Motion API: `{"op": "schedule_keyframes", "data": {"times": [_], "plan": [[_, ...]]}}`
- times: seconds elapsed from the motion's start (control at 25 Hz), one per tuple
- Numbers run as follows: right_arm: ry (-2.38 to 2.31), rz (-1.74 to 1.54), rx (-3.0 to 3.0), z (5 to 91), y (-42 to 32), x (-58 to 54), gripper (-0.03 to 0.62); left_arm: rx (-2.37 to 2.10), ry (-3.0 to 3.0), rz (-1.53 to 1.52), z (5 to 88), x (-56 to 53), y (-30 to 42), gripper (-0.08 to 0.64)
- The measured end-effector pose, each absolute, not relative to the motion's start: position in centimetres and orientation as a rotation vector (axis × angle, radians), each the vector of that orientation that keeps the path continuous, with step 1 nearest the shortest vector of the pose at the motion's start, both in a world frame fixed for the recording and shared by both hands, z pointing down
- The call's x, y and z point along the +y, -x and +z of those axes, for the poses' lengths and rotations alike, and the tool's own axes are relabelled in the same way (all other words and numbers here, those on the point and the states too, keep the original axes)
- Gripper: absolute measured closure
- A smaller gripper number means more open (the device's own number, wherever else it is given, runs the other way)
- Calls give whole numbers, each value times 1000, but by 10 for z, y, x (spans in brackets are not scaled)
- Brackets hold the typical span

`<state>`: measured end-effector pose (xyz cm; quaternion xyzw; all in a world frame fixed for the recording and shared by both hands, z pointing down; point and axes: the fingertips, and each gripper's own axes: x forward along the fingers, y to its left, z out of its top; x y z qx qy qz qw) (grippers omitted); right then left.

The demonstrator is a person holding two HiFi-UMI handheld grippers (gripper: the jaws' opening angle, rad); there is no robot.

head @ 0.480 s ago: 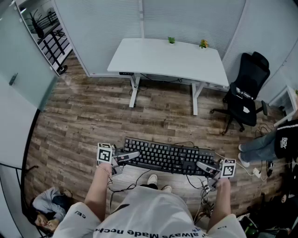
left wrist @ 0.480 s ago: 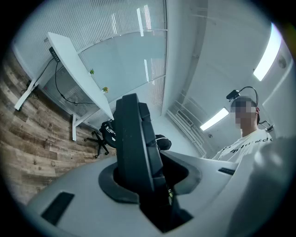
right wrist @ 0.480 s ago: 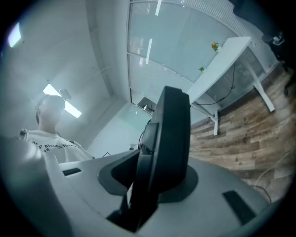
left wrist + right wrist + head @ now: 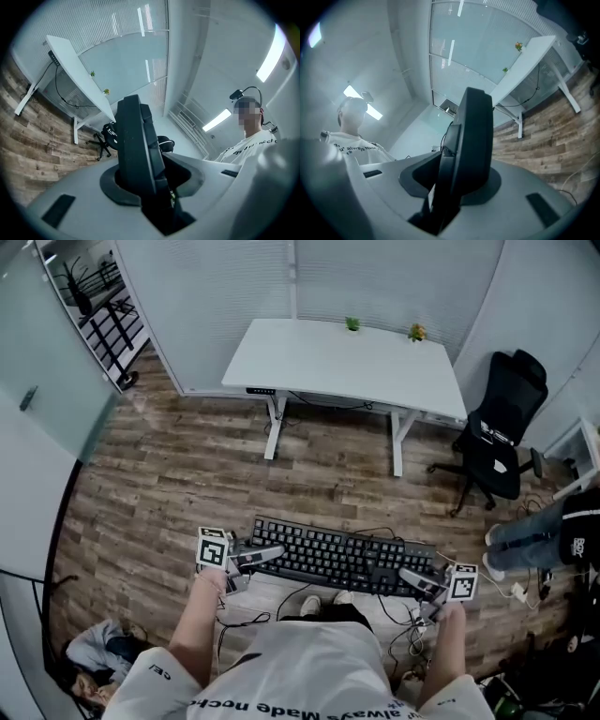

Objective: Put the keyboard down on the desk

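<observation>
Only the person's feet [image 4: 323, 603] have shifted a little, while the keyboard [image 4: 342, 557] hangs level over the wood floor [image 4: 187, 484], well short of the white tabletop [image 4: 347, 362]. Both the left tool [image 4: 265, 553] and the right tool [image 4: 415, 577] are closed narrowly on one end of the keyboard. I judge an uneven pull, or the trailing cable [image 4: 281, 607] snagging underfoot, could twist an end loose.
</observation>
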<state>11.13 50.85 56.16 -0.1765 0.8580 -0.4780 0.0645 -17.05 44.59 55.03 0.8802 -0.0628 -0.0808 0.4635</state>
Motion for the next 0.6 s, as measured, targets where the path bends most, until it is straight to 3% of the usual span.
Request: {"op": "schedule_keyframes", "data": {"times": [0.6], "plan": [[511, -1463, 2587, 572, -126, 421, 462, -183, -2149, -201, 561, 364, 157, 408]]}}
